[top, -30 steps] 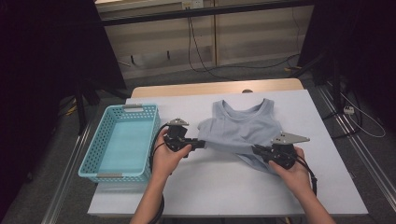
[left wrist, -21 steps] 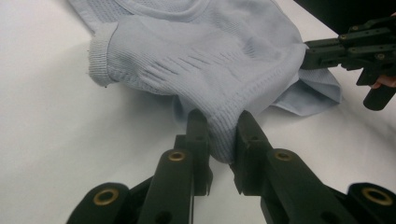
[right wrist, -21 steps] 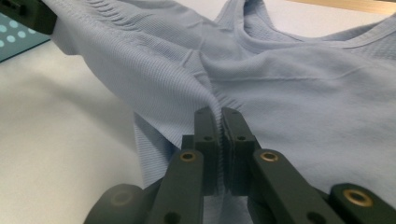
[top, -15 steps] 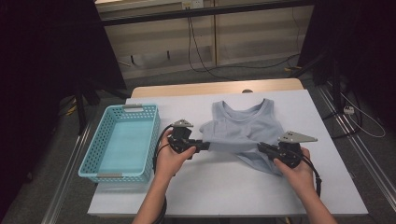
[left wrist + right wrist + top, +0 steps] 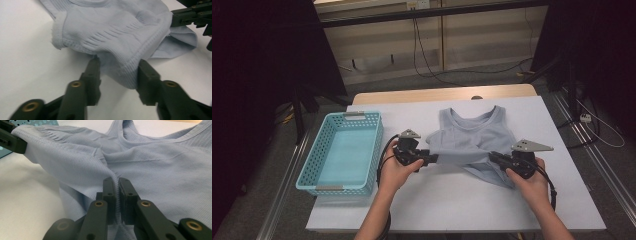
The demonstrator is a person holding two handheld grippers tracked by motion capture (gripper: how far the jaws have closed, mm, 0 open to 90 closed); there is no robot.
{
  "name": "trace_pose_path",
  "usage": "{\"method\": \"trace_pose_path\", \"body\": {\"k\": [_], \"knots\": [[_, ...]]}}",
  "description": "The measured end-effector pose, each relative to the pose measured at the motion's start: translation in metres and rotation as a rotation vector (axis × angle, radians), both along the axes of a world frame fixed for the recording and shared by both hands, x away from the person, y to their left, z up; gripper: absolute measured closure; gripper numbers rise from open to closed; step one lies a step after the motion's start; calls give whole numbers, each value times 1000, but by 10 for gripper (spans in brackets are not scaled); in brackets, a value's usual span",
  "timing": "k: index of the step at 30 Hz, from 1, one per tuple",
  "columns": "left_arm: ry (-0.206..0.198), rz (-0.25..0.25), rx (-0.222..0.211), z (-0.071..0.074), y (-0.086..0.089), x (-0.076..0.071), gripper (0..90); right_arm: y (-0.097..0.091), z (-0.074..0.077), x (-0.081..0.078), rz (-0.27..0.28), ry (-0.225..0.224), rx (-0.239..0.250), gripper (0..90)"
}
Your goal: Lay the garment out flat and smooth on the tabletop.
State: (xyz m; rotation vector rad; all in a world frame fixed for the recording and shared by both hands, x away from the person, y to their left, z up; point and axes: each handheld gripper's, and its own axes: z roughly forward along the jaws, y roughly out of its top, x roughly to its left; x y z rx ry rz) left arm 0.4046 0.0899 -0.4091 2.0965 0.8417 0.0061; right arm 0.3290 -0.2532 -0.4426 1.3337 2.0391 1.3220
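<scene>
A pale blue sleeveless top (image 5: 474, 137) lies on the white table, its lower hem folded up across the body. My left gripper (image 5: 432, 159) stands at the fold's left end. Its jaws have just been opening, and the ribbed hem (image 5: 120, 72) lies loose between the open left gripper (image 5: 117, 62) without being pressed. At the fold's right end, my right gripper (image 5: 492, 156) is shut on a pinch of the top (image 5: 150, 162), seen close up between the pads of the right gripper (image 5: 117, 181). Each gripper view shows the other gripper far off: right gripper (image 5: 175, 18), left gripper (image 5: 15, 142).
A light blue plastic basket (image 5: 312, 172) stands with nothing in it on the table's left side, close to my left hand. Bare white tabletop (image 5: 452, 200) runs along the front edge. Cables lie on the floor beyond the table's far wooden edge (image 5: 437, 95).
The left gripper's jaws have spread apart and let go of the hem. Both hands stay about where they were, and the right gripper keeps its hold.
</scene>
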Motion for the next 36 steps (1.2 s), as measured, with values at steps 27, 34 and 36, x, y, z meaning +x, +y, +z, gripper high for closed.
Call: {"method": "trace_pose_path", "body": {"k": [27,34,36], "knots": [[-61,-16,102,-15,7,-8,211,1,-3,8,-14,5,0,846],[-48,-39,164,-24,9,-11,224,-1,-2,9,-5,3,-9,839],[-55,-43,170,-26,8,-11,238,0,-1,9,-7,3,-10,838]]}}
